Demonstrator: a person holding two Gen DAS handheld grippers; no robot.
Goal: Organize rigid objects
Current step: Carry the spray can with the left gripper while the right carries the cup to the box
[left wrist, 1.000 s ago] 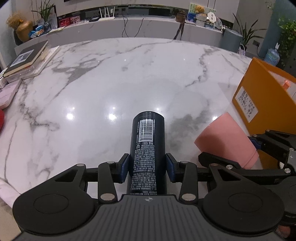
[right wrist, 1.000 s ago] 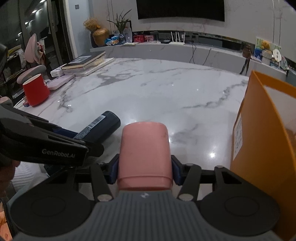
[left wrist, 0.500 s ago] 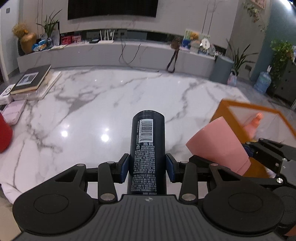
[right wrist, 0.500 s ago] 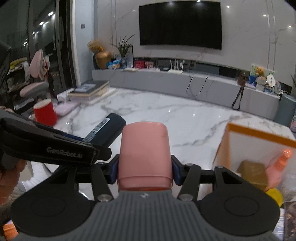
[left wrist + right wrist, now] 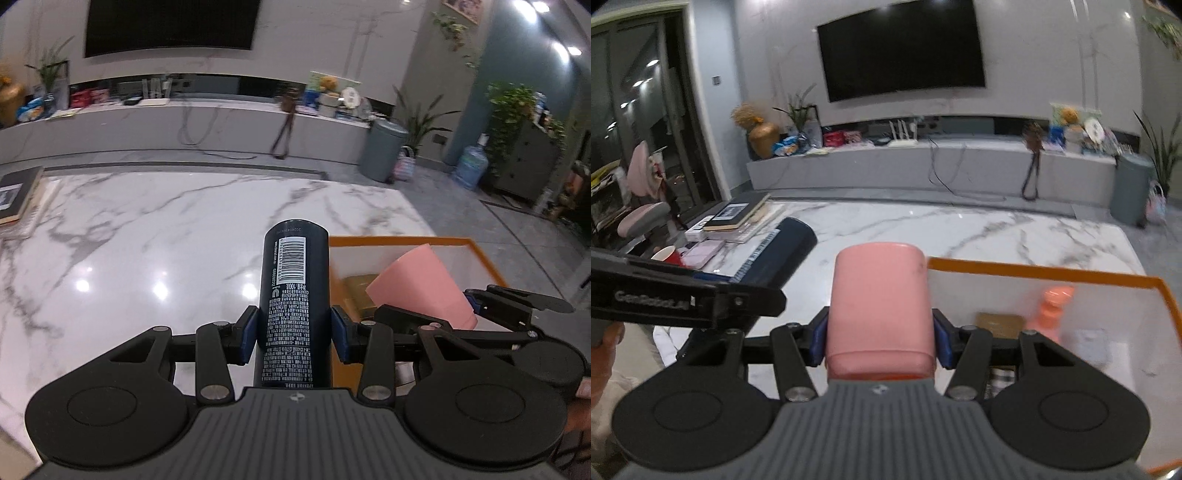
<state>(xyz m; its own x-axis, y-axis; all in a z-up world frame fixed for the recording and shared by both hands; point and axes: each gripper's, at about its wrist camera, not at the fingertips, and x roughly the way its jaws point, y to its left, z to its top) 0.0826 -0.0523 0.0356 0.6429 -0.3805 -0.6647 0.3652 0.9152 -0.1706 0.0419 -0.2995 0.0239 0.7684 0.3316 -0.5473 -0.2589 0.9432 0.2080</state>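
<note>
Both wrist views look forward, tilted down; sharing marble table [image 5: 147, 229], orange-rimmed box [image 5: 1034, 271]

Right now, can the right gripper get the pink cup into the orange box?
Probably yes. The right gripper is shut on the pink cup, raised beside the orange box, whose top is open. The left gripper and its dark can sit off to the side.

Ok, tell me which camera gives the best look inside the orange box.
The right wrist view. It looks down into the orange box, showing a blurred orange bottle and a brown item on its floor. The left wrist view catches the box too, but the dark can and pink cup cover much of its interior.
</note>
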